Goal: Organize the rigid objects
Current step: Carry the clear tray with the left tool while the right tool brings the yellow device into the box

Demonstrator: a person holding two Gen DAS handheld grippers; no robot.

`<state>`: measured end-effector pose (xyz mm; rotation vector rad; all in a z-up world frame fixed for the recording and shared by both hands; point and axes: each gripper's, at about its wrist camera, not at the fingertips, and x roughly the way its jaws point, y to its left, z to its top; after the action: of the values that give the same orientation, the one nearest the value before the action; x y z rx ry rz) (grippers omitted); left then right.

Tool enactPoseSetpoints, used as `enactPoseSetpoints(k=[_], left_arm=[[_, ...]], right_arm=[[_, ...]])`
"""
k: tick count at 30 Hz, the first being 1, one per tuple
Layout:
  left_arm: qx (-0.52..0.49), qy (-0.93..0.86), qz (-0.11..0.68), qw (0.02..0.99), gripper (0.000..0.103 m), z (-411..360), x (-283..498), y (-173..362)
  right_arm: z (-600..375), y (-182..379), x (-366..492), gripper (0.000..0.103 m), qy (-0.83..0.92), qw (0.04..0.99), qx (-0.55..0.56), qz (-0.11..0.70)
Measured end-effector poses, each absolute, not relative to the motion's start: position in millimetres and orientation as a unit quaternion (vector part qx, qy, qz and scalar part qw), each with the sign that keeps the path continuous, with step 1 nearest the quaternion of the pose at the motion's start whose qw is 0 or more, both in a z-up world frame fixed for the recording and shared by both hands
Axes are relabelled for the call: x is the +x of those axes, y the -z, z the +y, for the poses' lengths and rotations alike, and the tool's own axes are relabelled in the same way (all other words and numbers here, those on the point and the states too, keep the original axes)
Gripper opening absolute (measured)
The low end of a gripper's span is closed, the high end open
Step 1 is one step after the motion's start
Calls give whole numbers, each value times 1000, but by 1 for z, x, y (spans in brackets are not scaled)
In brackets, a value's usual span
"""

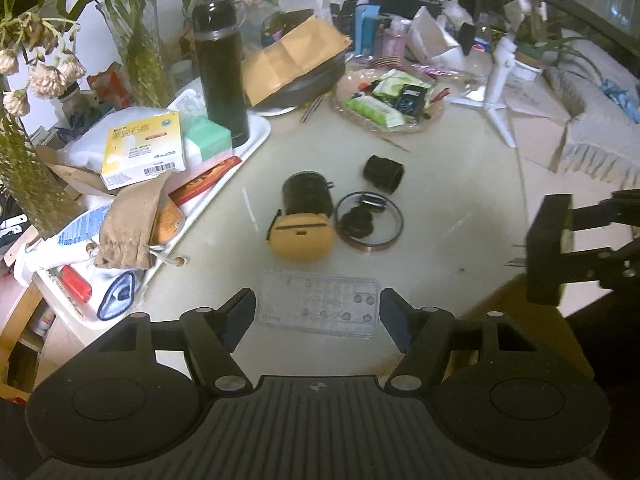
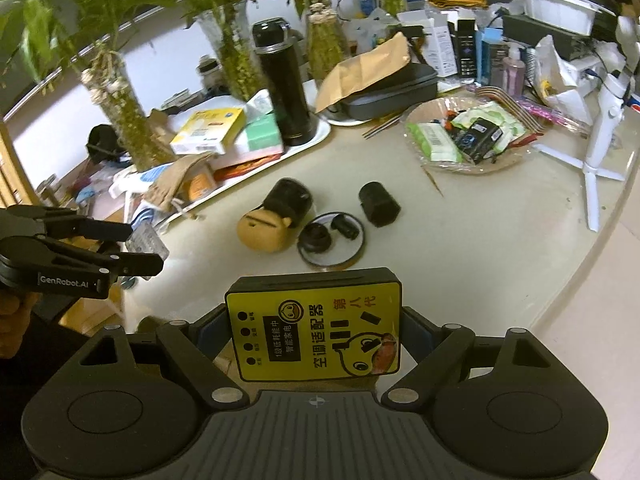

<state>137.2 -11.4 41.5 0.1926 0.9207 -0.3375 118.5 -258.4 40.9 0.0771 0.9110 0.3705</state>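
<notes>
The right gripper (image 2: 314, 334) clamps a yellow-faced adapter box (image 2: 314, 330) above the table's (image 1: 460, 208) near edge; the left gripper (image 1: 318, 312) grips a clear plastic case (image 1: 318, 307). Best to lower each flat beside the black canister (image 1: 307, 194), releasing only once it rests.

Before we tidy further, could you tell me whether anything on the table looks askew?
Yes: the black canister lies tipped on its side against the tan pouch, and small black caps sit loose inside the round lid.
</notes>
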Motion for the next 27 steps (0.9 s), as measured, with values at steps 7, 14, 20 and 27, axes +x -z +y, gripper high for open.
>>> enactPoseSetpoints(k=[7, 14, 20, 27], left_arm=[[91, 182, 452, 869, 68, -19, 108, -35], [78, 188, 476, 856, 68, -25, 90, -16], [67, 186, 492, 848, 68, -31, 83, 1], [65, 174, 486, 854, 69, -30, 69, -1]], right_arm=[[-245, -36, 101, 88, -202, 870, 29, 449], [-233, -25, 86, 88, -210, 860, 6, 466], [-228, -16, 78, 88, -211, 852, -10, 480], [-224, -13, 67, 88, -215, 848, -17, 485]])
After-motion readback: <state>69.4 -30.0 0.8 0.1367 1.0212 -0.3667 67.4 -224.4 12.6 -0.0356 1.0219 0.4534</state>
